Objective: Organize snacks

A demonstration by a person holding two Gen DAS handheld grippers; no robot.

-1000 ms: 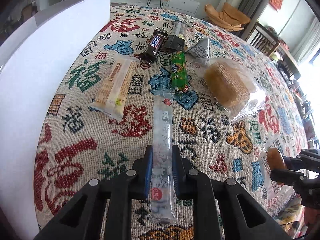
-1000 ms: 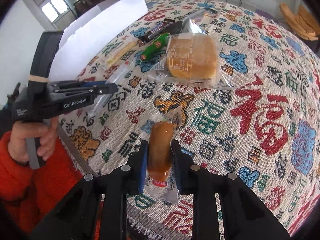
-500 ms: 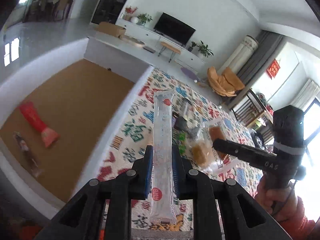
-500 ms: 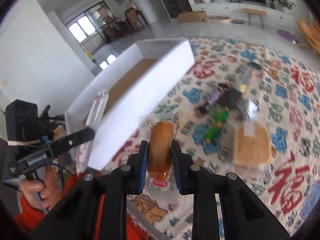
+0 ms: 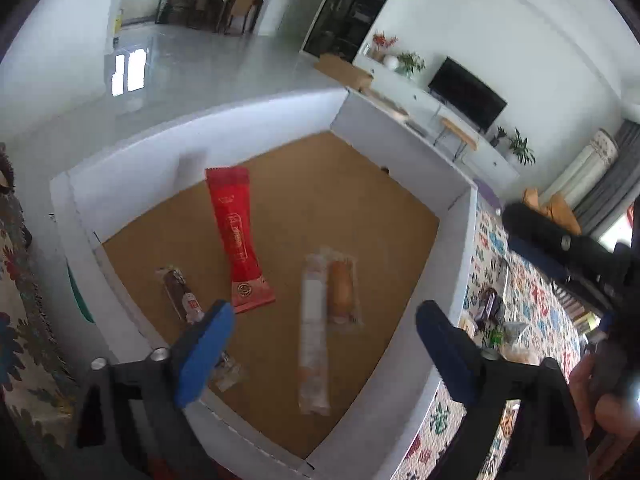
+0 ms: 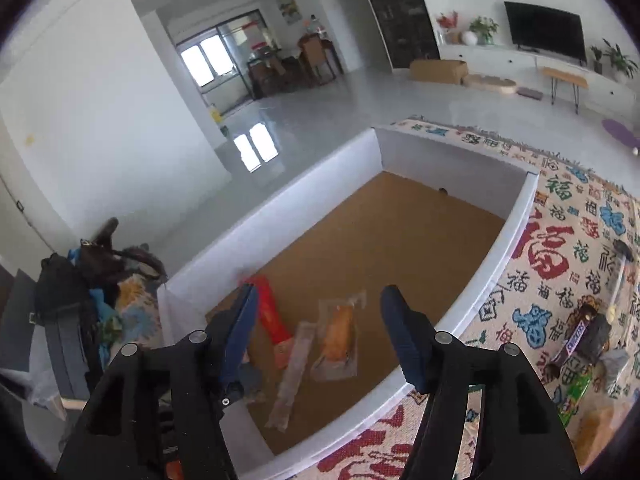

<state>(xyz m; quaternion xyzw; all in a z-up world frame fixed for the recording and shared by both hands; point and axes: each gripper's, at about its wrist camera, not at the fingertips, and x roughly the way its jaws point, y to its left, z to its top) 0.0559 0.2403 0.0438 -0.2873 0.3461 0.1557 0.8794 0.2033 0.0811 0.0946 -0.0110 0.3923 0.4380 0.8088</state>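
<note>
Hovering over white box (image 5: 456,236): left claw (image 5: 320,340) and right claw (image 6: 316,332), both spread, empty; clear stick pack (image 5: 314,340) beside sausage pack (image 5: 341,292) on box floor.

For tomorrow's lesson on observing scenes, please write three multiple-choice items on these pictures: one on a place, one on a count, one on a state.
1. Where does the long red packet lie?
A. On the patterned cloth
B. On the brown floor of the white box
C. Between the fingers of a claw

2. How many snack packets can be made out inside the white box in the left wrist view?
A. One
B. Two
C. At least four

3. In what state are the two claws?
A. Both open and empty
B. Both shut on snacks
C. Left open, right shut

Answers:
1 B: the packet rests flat on the brown base.
2 C: the red packet, the clear stick packet, the bread roll and the dark sausage all show.
3 A: the left claw and right claw have fingers spread with nothing between them.
</note>
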